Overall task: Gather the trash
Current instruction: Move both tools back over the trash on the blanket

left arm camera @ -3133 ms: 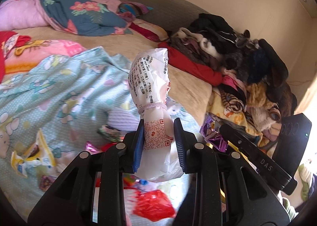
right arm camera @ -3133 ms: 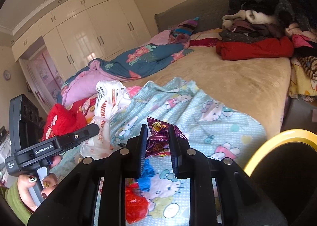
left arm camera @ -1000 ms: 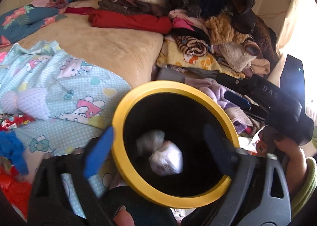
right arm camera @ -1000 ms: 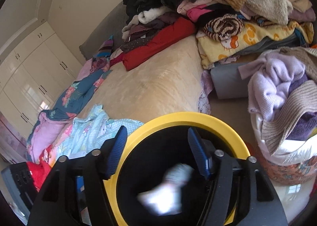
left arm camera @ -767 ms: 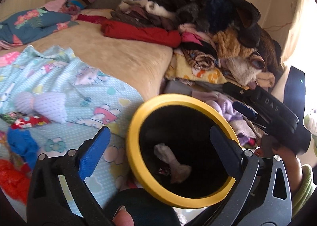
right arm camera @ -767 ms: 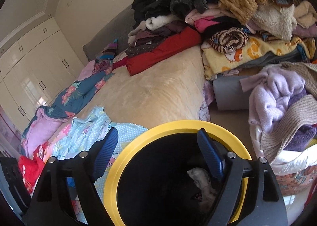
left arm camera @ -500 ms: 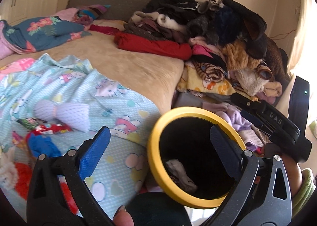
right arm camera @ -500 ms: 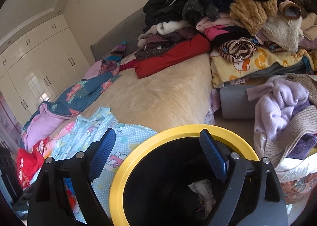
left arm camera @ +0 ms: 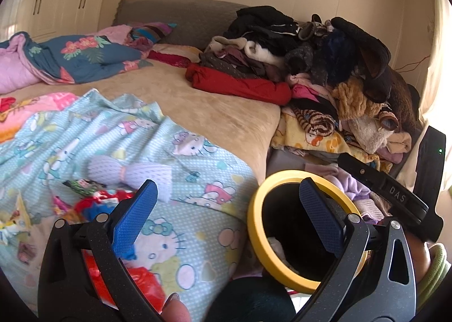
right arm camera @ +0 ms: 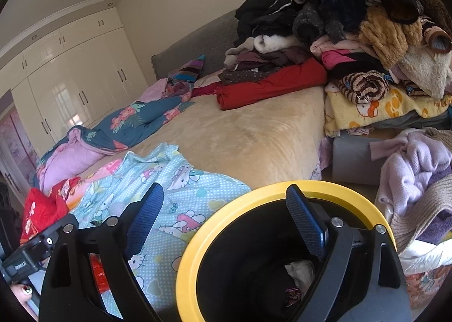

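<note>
While the bed (left arm camera: pixel 214 113) is carrying a clothes heap (left arm camera: pixel 325 62) at its far corner, the yellow-rimmed bin (right arm camera: pixel 254 195) is standing off its near corner w/ trash (right arm camera: pixel 299 271) inside. Left gripper (left arm camera: pixel 226 214) & right gripper (right arm camera: pixel 226 214) are gaping wide, empty; right's jaws have just been opening. Wrappers (left arm camera: pixel 93 200) are lying near the bed's front edge.

Wide bed (left arm camera: pixel 220 113) under beige plush cover; pale blue cartoon-print sheet (left arm camera: pixel 175 158) strewn with bright wrappers (left arm camera: pixel 104 200) in front, heaped clothes (left arm camera: pixel 310 62) at far right.
</note>
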Demonstrator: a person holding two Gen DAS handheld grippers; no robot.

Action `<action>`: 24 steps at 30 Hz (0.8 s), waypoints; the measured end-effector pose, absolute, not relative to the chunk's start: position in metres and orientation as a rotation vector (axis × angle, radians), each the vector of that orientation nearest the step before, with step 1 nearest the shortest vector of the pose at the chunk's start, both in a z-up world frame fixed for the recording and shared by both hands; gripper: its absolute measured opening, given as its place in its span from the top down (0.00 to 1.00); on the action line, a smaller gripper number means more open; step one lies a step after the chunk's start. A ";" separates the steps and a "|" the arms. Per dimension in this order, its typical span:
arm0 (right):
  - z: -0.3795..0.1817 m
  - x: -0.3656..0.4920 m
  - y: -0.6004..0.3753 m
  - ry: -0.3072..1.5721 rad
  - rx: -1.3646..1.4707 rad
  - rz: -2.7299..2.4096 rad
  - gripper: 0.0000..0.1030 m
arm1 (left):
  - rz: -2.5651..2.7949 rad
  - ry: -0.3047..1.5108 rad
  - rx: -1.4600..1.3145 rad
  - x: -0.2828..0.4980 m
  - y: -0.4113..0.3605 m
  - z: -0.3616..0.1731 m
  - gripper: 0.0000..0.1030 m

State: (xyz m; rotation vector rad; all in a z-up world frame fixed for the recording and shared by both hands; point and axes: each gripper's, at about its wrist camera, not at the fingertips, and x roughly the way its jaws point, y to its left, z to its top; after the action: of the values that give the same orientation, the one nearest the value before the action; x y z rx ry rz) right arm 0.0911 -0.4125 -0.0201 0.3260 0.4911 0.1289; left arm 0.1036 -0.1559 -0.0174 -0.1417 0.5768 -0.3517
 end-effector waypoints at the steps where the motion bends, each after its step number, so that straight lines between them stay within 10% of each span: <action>1: -0.020 0.091 -0.409 0.491 0.320 0.135 0.16 | -0.349 0.575 -0.140 0.103 -0.154 -0.017 0.10; 24: -0.013 0.080 -0.320 0.517 0.206 0.334 0.10 | -0.245 0.536 -0.189 0.092 -0.075 0.004 0.10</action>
State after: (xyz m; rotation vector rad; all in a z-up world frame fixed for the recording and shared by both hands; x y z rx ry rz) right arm 0.0795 -0.3200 -0.0132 0.2062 0.5174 0.3341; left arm 0.0917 -0.0750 0.0040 -0.1886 0.5363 -0.2449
